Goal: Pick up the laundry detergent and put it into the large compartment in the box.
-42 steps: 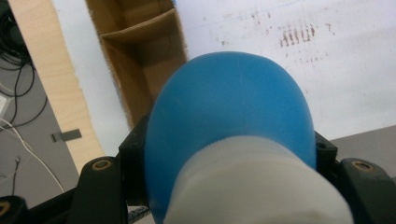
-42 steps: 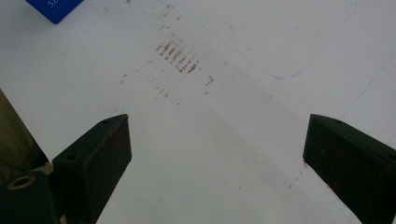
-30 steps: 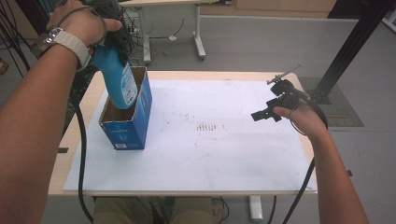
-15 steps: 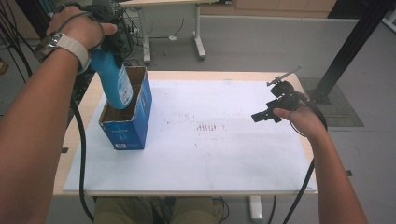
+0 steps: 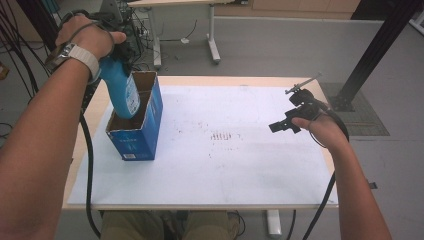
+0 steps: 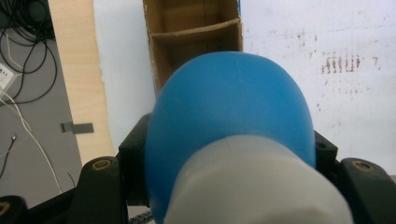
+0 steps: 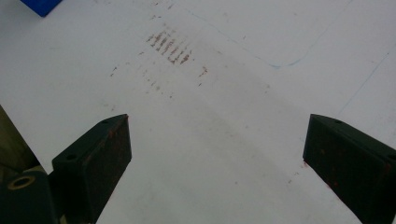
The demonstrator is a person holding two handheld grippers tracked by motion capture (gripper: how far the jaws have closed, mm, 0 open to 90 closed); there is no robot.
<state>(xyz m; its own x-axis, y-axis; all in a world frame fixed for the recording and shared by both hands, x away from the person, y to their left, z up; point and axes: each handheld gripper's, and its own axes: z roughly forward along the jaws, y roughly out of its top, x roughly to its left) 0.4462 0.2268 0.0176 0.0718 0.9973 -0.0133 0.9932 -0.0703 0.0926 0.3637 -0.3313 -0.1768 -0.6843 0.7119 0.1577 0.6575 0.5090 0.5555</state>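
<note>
Work in hand: a blue bottle (image 5: 121, 90) goes into an open blue box (image 5: 136, 131) at the left of the table (image 5: 240, 81).
Done: the bottle is off the table, gripped near its upper end, and its base is inside the box mouth, below the rim as the high view shows it.
Left: by my reading, lower it until it stands on the box floor, then let go and lift the gripper clear. Whether the base already touches the floor I cannot tell.
Bottle place: at about 10 o'clock on the table from the person's seat, in the far part of the box, tilted slightly with its top toward 11 o'clock.
Box: upright, open top, with a cardboard divider (image 6: 194, 31) across it in the left gripper view; the bottle heads for the nearer side of that divider as that view shows it.
Left gripper (image 5: 119, 47): jaws clamped on the bottle; in the left gripper view the blue body (image 6: 233, 112) bulges between them and the pale upper part sits nearest the camera.
Right gripper (image 5: 281, 126): jaws wide apart, holding nothing, hanging over the bare white sheet (image 7: 224, 140) at about 3 o'clock, well apart from the box.
Risk, as a guess: the tilt could catch the base on the divider.
</note>
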